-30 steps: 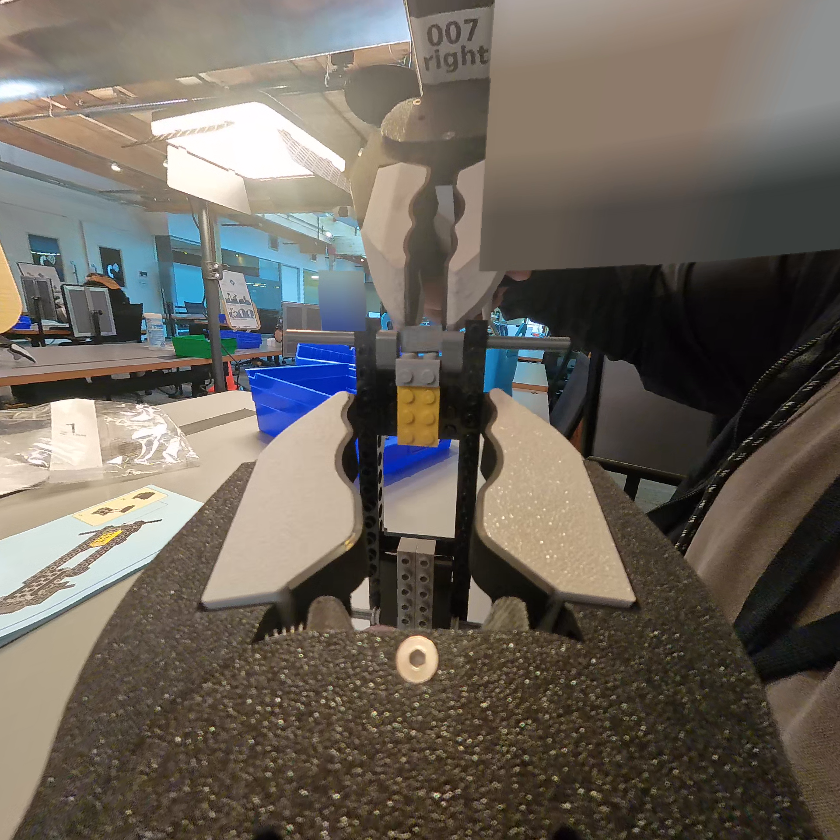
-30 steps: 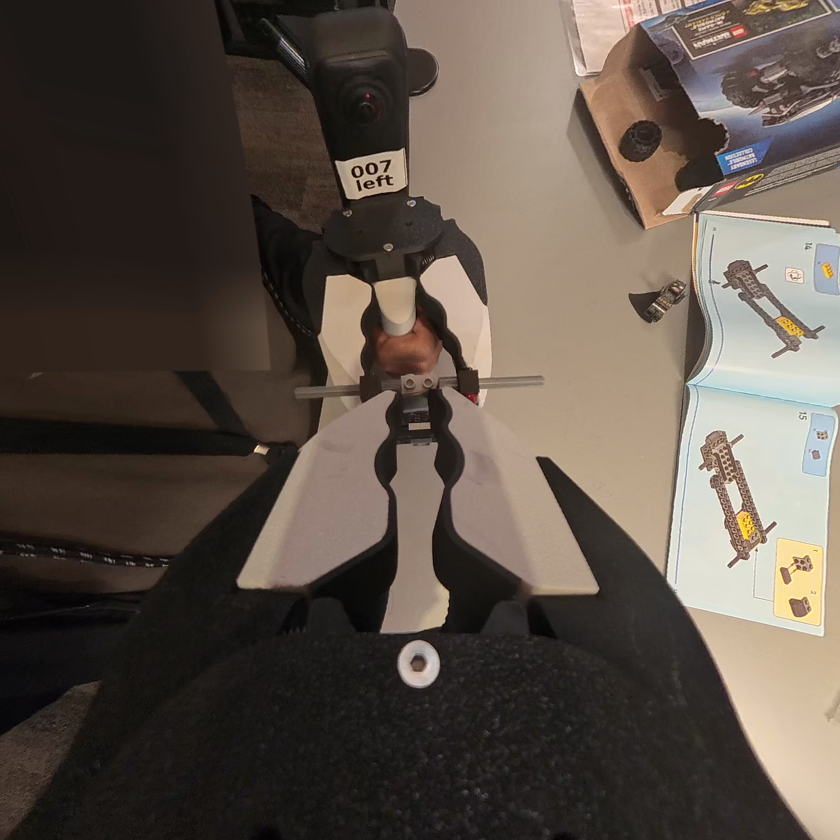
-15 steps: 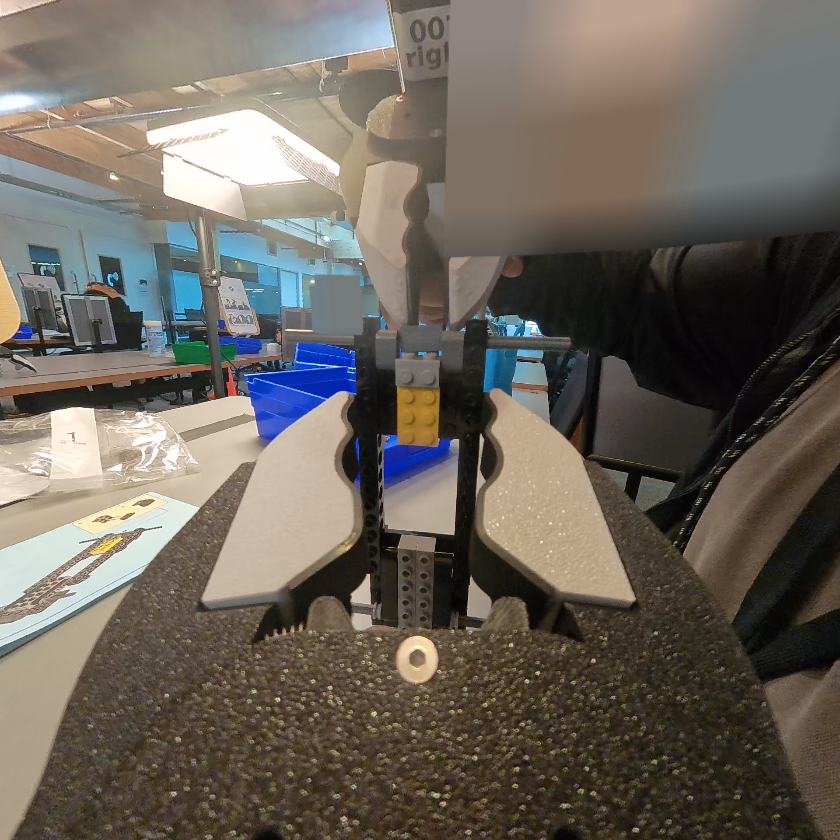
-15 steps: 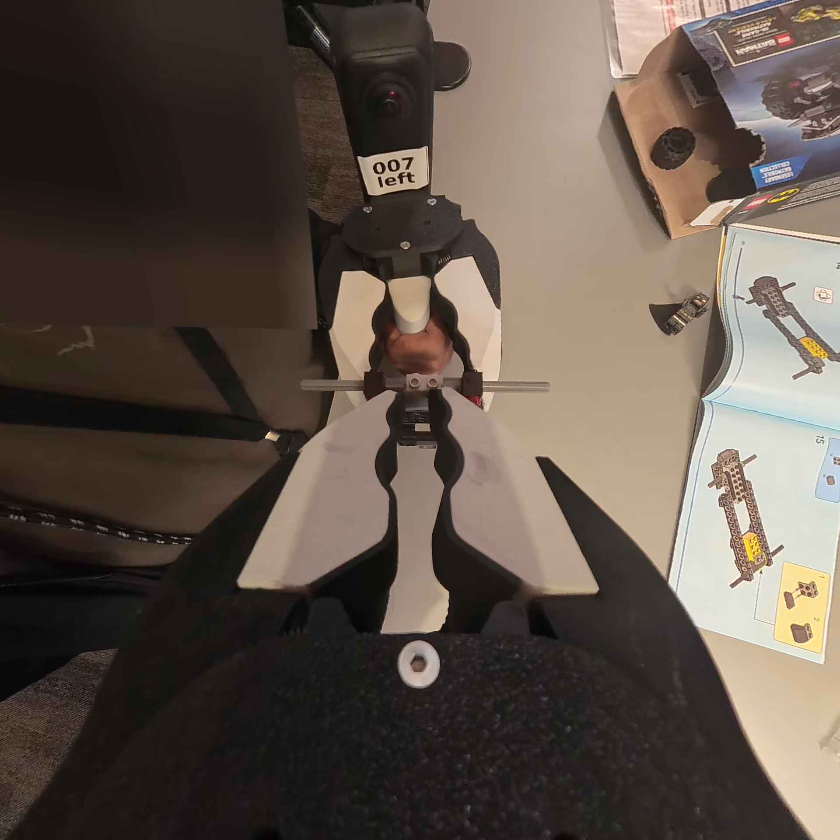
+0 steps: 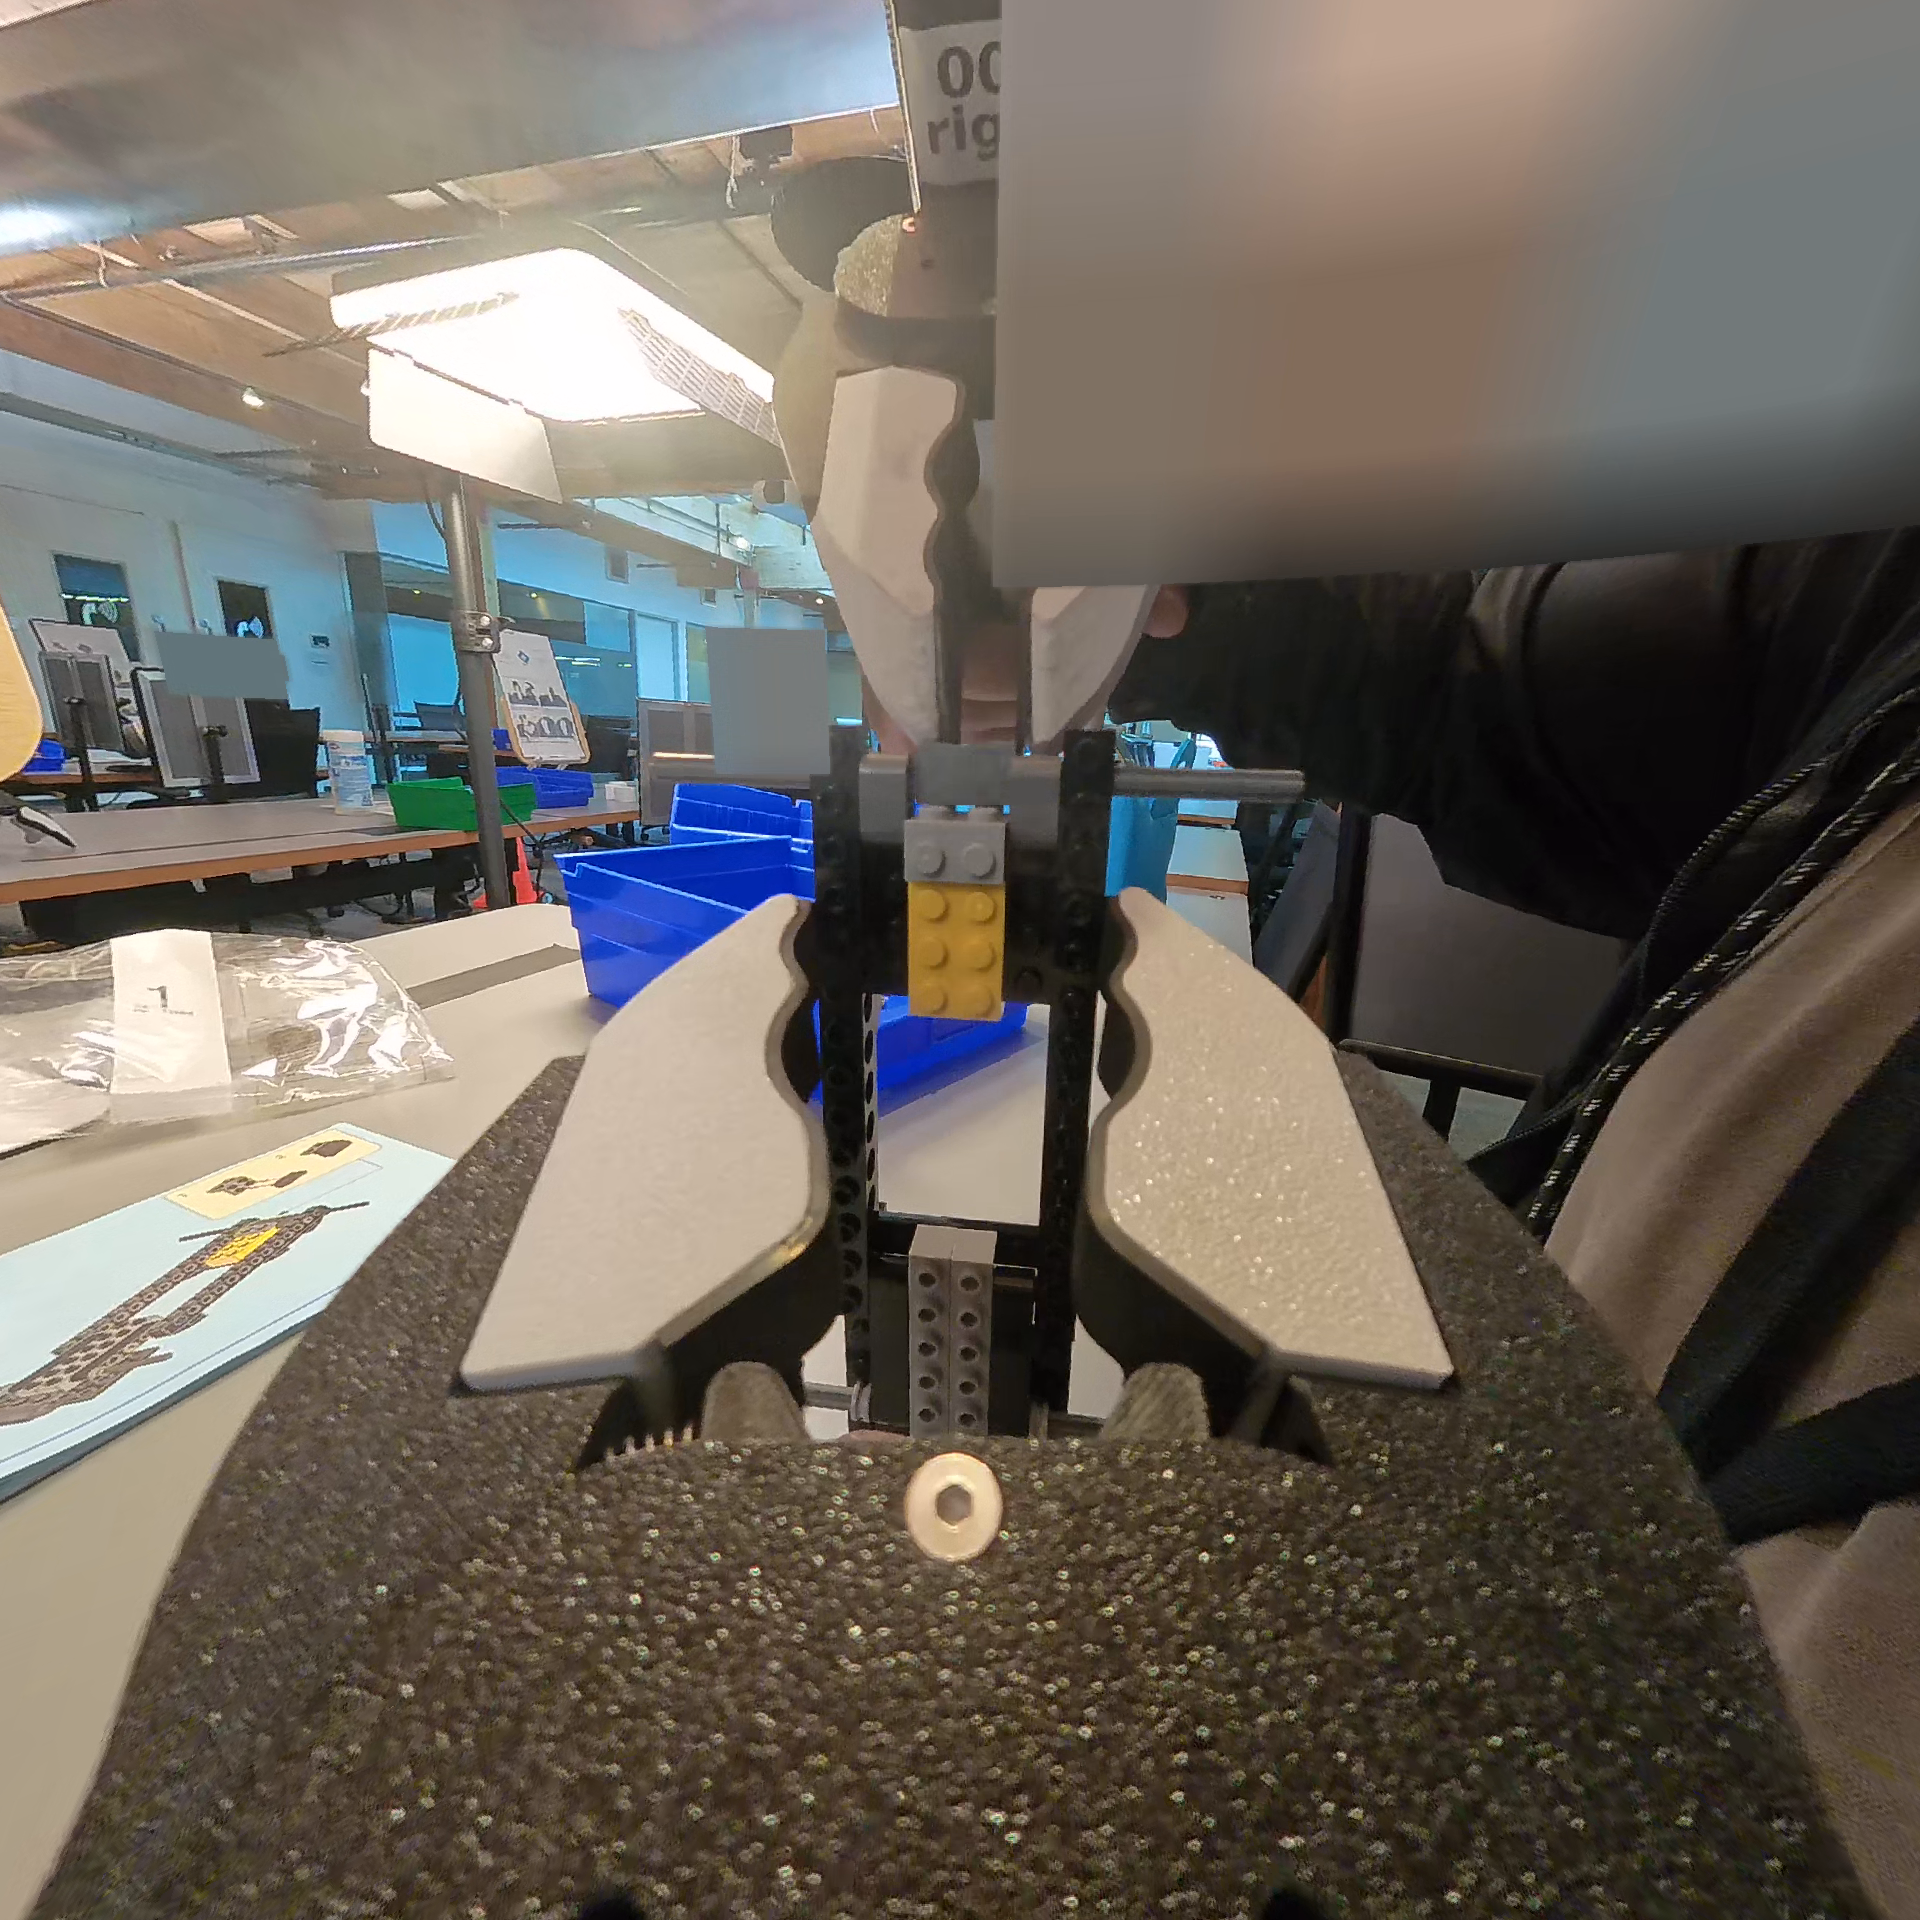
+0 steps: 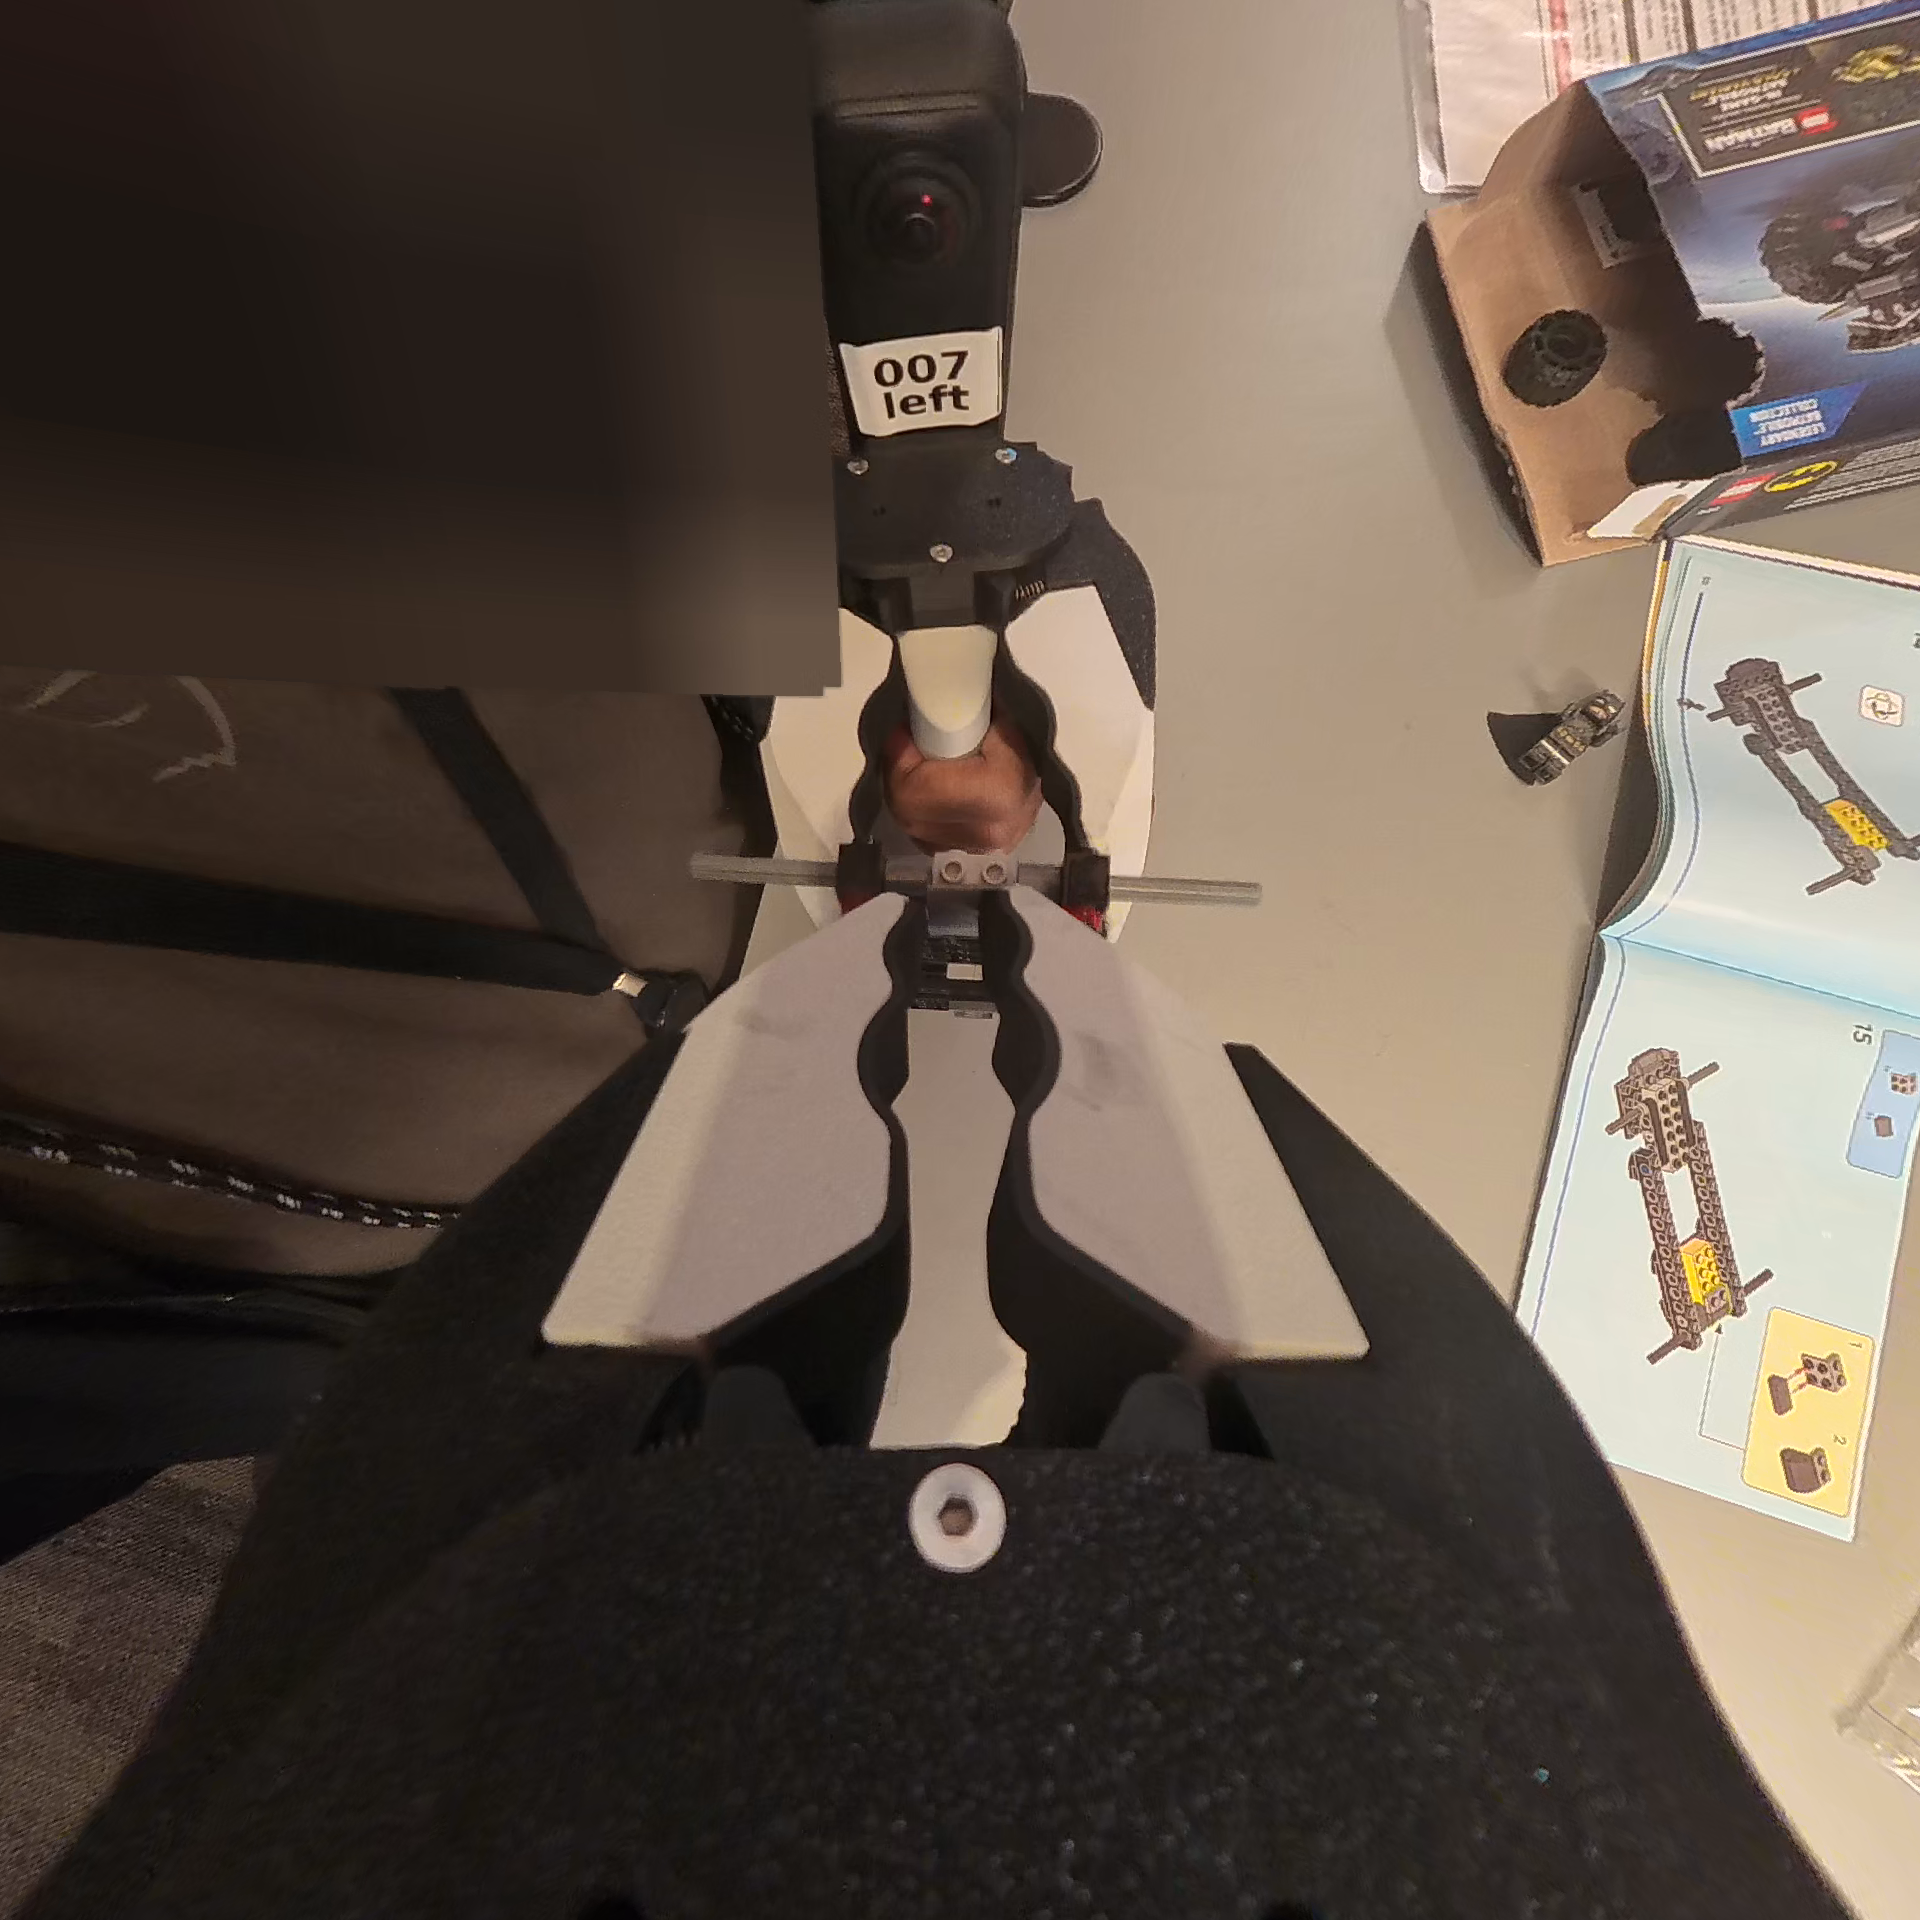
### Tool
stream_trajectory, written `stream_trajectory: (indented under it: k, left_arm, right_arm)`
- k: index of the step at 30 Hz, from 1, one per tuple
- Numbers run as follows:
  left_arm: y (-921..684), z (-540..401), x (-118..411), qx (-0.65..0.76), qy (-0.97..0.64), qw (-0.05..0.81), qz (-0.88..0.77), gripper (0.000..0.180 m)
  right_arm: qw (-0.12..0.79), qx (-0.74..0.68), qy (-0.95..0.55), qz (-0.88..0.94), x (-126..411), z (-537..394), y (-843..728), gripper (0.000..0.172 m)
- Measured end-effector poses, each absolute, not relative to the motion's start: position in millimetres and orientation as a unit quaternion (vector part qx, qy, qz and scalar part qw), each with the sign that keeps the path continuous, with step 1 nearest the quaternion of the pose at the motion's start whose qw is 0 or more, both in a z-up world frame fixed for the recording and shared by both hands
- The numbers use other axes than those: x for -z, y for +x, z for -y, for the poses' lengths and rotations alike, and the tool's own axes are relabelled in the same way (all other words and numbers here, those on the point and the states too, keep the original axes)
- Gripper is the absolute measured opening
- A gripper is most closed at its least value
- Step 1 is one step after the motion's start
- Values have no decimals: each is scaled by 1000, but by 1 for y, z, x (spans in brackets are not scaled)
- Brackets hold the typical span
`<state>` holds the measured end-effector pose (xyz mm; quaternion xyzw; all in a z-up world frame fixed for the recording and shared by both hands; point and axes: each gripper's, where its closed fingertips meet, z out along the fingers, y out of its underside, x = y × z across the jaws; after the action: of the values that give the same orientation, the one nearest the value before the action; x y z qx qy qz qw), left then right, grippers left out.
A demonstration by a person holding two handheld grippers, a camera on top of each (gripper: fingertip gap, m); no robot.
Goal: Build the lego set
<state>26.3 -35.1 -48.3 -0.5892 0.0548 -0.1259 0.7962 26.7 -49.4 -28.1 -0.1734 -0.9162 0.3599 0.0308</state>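
My left gripper (image 5: 956, 914) is shut on a black brick frame (image 5: 1070, 1039) and holds it upright above the table, with both pads pressed on its side beams. The frame carries a yellow brick (image 5: 956, 951), a grey plate (image 5: 958, 857) and a grey axle (image 5: 1205, 784) across its top. My right gripper (image 6: 953, 909) comes down from above. It also shows in the left wrist view (image 5: 971, 727). Its tips are closed on a small grey two-stud brick (image 6: 974, 869) sitting on the axle. The left gripper also shows in the right wrist view (image 6: 971, 873).
Open instruction booklets (image 6: 1766, 1039) (image 5: 156, 1299) lie on the grey table (image 6: 1299, 623). A torn set box (image 6: 1683, 260) holds a black wheel (image 6: 1555, 358), with a small dark part (image 6: 1881, 738) nearby. There are also blue bins (image 5: 675, 883) and a plastic bag (image 5: 208, 1018). A person's torso is close on one side. The tips of both grippers are at nearly the same place.
The right gripper has drifted slightly sideways over the frame. Both grasps stay as they were, and the frame has barely moved.
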Motion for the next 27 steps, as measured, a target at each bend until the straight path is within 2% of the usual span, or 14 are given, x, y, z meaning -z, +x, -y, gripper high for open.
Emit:
stream_trajectory:
  k: [18, 21, 27]
  left_arm:
    - [23, 36, 49, 128, -593, 793, -51, 52]
    - [19, 37, 48, 125, -597, 791, -50, 52]
    - [5, 43, 41, 137, -602, 784, -55, 52]
  right_arm:
    - [56, -367, -160, 915, 32, 41, 21, 11]
    - [110, -362, -148, 914, 37, 30, 15, 12]
    - [300, -352, -89, 882, 45, 15, -5, 17]
